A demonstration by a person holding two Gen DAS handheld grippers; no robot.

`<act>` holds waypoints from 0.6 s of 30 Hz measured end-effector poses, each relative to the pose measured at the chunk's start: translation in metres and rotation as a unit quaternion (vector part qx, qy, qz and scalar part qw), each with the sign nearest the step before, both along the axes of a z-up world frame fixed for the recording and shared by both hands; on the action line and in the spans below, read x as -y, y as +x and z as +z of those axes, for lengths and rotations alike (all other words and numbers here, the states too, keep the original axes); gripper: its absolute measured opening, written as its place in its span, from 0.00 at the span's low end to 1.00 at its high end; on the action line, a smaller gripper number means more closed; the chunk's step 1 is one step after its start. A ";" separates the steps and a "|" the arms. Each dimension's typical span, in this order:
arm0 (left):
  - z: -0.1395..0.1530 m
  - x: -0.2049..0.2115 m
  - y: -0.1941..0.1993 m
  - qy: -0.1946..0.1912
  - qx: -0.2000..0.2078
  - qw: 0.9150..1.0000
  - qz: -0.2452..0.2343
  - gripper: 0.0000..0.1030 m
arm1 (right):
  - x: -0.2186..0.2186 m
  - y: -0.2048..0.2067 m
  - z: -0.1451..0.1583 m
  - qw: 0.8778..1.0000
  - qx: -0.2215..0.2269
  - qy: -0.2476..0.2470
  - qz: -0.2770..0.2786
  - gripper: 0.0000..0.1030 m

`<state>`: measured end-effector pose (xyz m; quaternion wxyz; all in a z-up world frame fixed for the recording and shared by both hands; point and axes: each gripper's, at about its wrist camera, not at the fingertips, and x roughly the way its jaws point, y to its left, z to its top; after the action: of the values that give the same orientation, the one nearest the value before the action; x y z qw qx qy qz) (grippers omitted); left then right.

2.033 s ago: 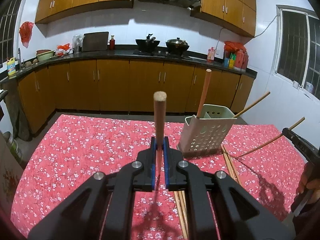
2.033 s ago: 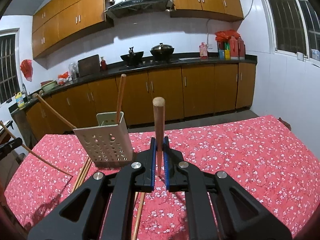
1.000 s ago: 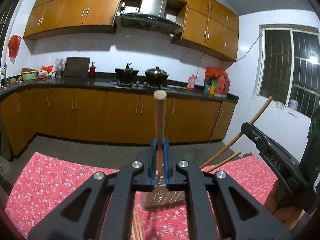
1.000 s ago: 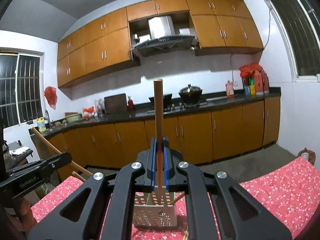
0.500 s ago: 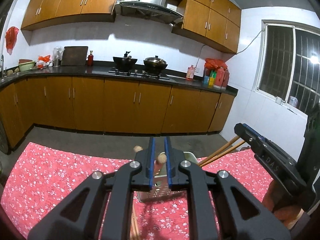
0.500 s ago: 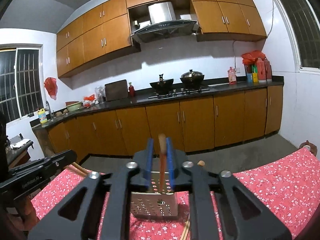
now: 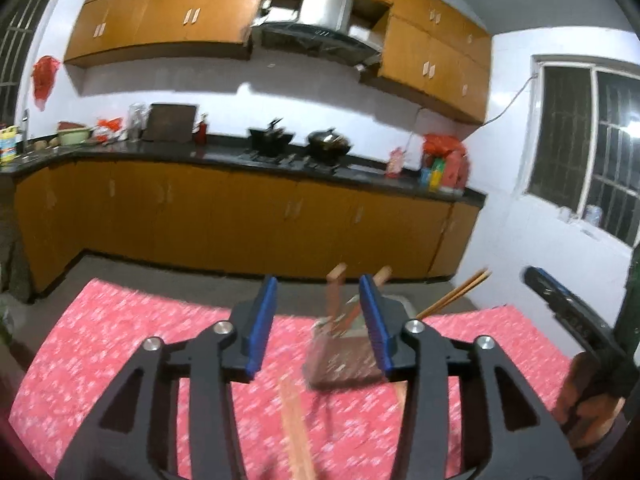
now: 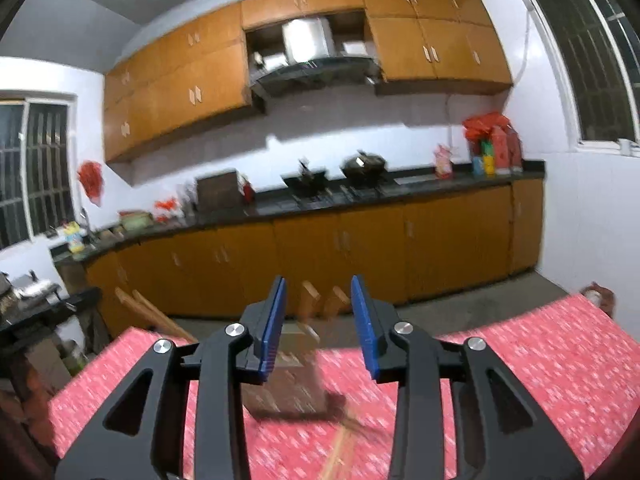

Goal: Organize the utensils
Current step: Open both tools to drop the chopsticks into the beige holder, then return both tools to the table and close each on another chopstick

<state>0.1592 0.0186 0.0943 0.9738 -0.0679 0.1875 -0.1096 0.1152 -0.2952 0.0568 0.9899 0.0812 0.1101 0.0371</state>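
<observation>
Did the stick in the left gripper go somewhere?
Yes. The left gripper let go; the stick dropped down into the holder on the table.

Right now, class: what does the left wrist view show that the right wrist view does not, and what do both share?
Only the left wrist view shows the left claw, open, the right-hand window, and two thin chopsticks angling out to the holder's right.

Only the right wrist view shows the right claw, open, and the barred left window.

Both share the blurred holder with chopsticks in it, the red cloth, woks and cabinets.
</observation>
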 end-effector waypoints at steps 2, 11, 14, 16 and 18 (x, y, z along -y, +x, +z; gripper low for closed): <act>-0.017 -0.006 0.001 0.014 -0.024 1.000 0.014 0.44 | 0.009 0.003 -0.022 0.999 -0.042 -0.002 -0.015 0.34; -0.133 -0.017 0.017 0.059 -0.194 0.979 0.027 0.42 | 0.013 0.048 -0.158 0.958 -0.283 0.037 0.015 0.27; -0.151 -0.017 0.012 0.057 -0.210 0.976 0.016 0.41 | -0.005 0.047 -0.174 0.953 -0.299 0.021 0.035 0.27; -0.159 -0.013 0.007 0.056 -0.215 0.975 0.008 0.39 | -0.014 0.045 -0.181 0.951 -0.305 0.008 0.039 0.26; -0.163 -0.010 0.004 0.053 -0.219 0.974 0.000 0.37 | -0.018 0.044 -0.189 0.948 -0.317 -0.002 0.043 0.19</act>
<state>0.1631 0.0288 -0.0689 0.9113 -0.0384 0.4017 -0.0820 0.1593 -0.2775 -0.1322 0.9016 0.0818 0.4215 0.0517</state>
